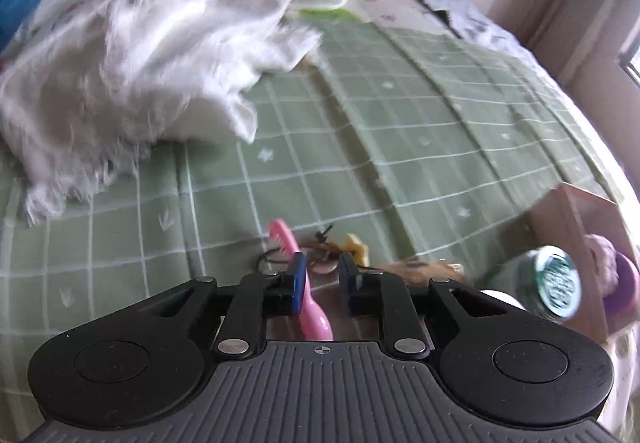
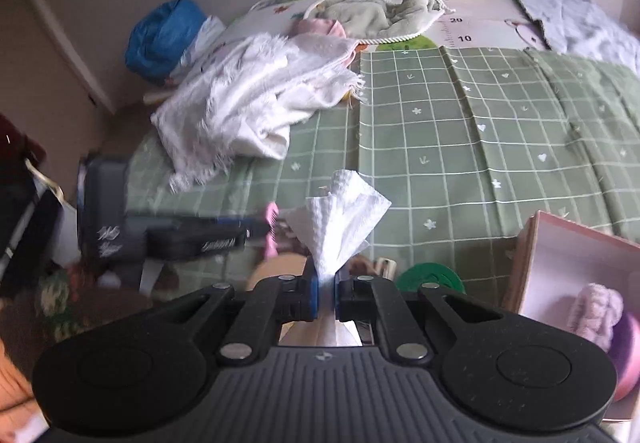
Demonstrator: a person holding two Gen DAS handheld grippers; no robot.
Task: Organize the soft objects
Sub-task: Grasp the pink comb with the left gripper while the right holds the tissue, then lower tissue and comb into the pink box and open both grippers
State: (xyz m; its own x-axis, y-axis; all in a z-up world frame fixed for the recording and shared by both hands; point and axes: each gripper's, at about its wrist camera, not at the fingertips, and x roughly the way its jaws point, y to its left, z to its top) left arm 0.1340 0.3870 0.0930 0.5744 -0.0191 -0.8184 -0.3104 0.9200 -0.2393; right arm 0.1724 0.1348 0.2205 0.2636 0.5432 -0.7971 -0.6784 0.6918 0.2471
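Observation:
My right gripper [image 2: 326,275] is shut on a white crumpled tissue [image 2: 340,211], which fans up above the green checked bedspread [image 2: 480,123]. The jaws of my left gripper [image 1: 322,259] stand a little apart, so it is open with nothing pressed between the pads. A pink comb [image 1: 280,235] lies just beside and under its left finger. In the right wrist view the left gripper [image 2: 256,229] shows as a dark blur by that comb [image 2: 272,227]. A fluffy white towel [image 1: 132,83] lies heaped at the left of the bed [image 2: 248,103]. A pale green cloth [image 2: 372,13] lies at the far end.
A pink open box [image 2: 536,243] at the right holds a lilac plush [image 2: 596,307]. A teal-lidded jar [image 1: 558,283] and a green round lid [image 2: 430,275] sit near it. Small trinkets and a yellow piece [image 1: 356,245] lie past the left fingertips. A blue bag [image 2: 164,35] is by the wall.

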